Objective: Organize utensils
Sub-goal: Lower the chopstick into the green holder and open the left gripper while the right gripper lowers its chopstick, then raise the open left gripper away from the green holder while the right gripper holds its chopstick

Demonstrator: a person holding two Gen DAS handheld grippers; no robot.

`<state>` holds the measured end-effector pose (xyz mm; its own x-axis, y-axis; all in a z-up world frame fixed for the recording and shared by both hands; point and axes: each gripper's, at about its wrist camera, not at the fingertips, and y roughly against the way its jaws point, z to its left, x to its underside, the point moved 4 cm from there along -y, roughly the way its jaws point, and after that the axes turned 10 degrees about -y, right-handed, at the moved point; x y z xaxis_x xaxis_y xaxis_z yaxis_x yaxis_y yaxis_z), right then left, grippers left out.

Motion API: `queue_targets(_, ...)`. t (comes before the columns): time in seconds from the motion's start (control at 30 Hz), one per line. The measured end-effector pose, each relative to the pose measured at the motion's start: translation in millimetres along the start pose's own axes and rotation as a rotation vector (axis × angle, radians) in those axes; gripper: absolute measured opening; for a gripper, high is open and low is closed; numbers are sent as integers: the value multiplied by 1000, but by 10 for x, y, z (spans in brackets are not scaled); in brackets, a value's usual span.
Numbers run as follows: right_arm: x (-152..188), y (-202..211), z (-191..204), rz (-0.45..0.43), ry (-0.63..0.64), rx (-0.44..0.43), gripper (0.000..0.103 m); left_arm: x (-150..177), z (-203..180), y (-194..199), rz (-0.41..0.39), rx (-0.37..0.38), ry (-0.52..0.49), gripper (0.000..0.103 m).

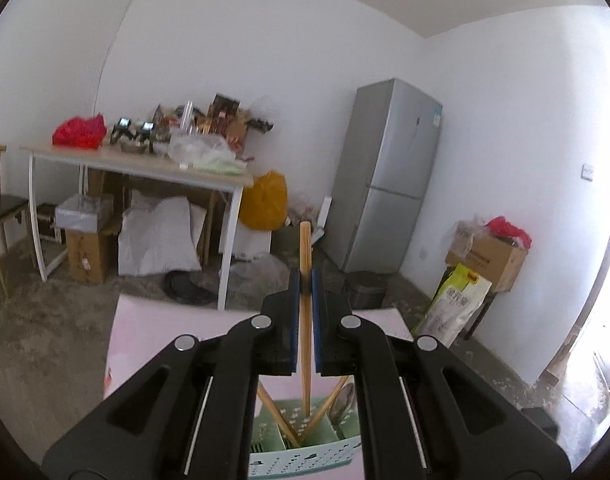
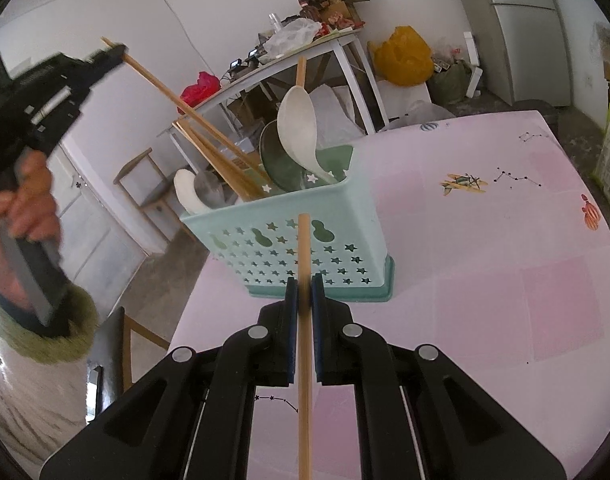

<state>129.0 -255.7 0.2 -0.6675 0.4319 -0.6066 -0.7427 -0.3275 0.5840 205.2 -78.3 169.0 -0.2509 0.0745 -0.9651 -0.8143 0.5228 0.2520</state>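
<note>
The mint basket (image 2: pixel 305 248) on the pink table (image 2: pixel 485 280) holds chopsticks (image 2: pixel 221 160), two white spoons (image 2: pixel 299 120) and a dark ladle (image 2: pixel 277 156). The left gripper (image 1: pixel 305 280) clamps a chopstick (image 1: pixel 305 248) reaching into the basket. The right gripper (image 2: pixel 305 292) pinches another stick (image 2: pixel 304 344) before it. No writing is legible.

white walls (image 1: pixel 245 40), grey fridge (image 1: pixel 389 176), cluttered side table (image 1: pixel 145 164)

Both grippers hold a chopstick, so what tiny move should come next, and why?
Probably the left gripper opens: its chopstick already has its lower end inside the caddy with the other chopsticks. The right gripper holds its chopstick outside the caddy.
</note>
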Motion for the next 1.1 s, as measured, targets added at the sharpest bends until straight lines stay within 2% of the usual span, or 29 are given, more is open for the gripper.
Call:
queue_targets(0.2, -11, 17, 5, 1, 6, -1, 7, 305, 61, -220, -11, -43, 6, 4)
queue_targets(0.4, 3, 48, 31, 1, 14, 5, 7, 609, 129, -300, 52, -23, 79, 5)
queue_targets(0.47, 4, 67, 36, 0, 18, 7, 7, 643, 139, -202, 40, -7, 87, 10)
queue_targets(0.53, -1, 88, 48, -3, 25, 13, 7, 659, 158, -97, 27, -13, 86, 21)
queue_targets(0.87, -70, 261, 141, -48, 44, 24, 7, 812, 249, 524, -26, -39, 111, 48)
queue_targets(1.1, -216, 427, 293, -109, 78, 4, 7, 1140, 258, 736, 38, -82, 71, 63)
